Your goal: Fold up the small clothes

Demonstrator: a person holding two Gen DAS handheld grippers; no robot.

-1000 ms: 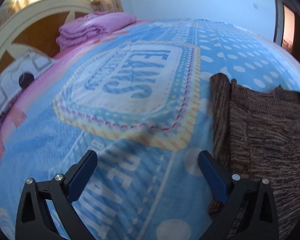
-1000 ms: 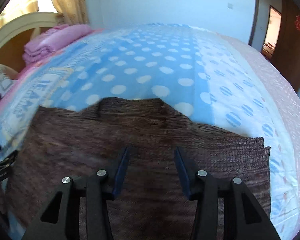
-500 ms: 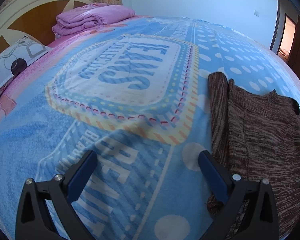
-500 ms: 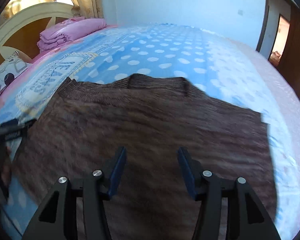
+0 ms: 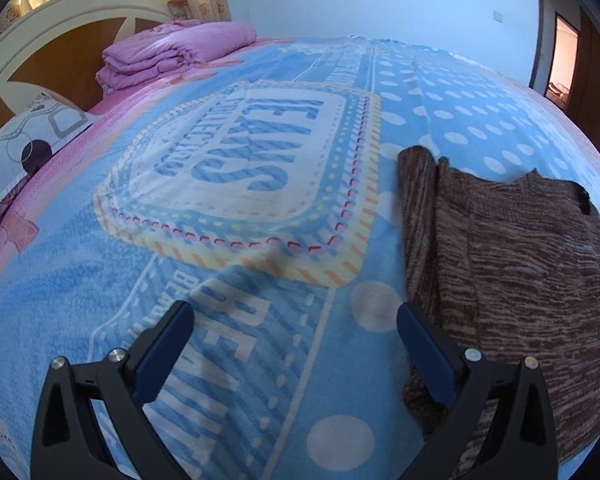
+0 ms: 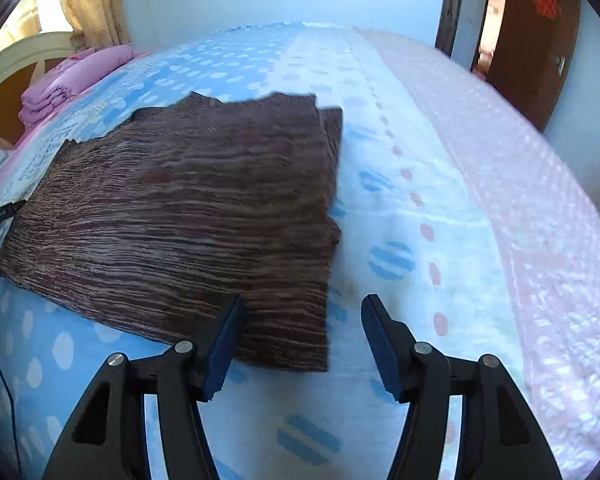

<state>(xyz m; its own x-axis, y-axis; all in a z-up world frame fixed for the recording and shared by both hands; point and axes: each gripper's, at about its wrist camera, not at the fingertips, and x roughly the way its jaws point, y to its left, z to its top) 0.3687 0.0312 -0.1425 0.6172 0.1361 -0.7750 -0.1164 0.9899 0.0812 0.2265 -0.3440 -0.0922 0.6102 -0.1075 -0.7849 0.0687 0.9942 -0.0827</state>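
The left tongs (image 5: 292, 328) gape wide with nothing between them, hovering over the blue blanket (image 5: 228, 264); the brown knit garment (image 5: 520, 272) lies flat just to their right; the right tongs (image 6: 302, 332) stand open and empty above the garment's near right corner (image 6: 180, 216); folded pink bedding (image 5: 172, 56) lies far ahead by the headboard (image 5: 60, 24).

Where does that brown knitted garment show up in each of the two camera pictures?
Left wrist view: the brown knitted garment fills the right side, lying on the blue blanket, beside the right fingertip of the open left gripper.
Right wrist view: it lies left of centre, its near right corner between the fingers of the open right gripper.
Shared landmark: the folded pink quilt by the headboard.
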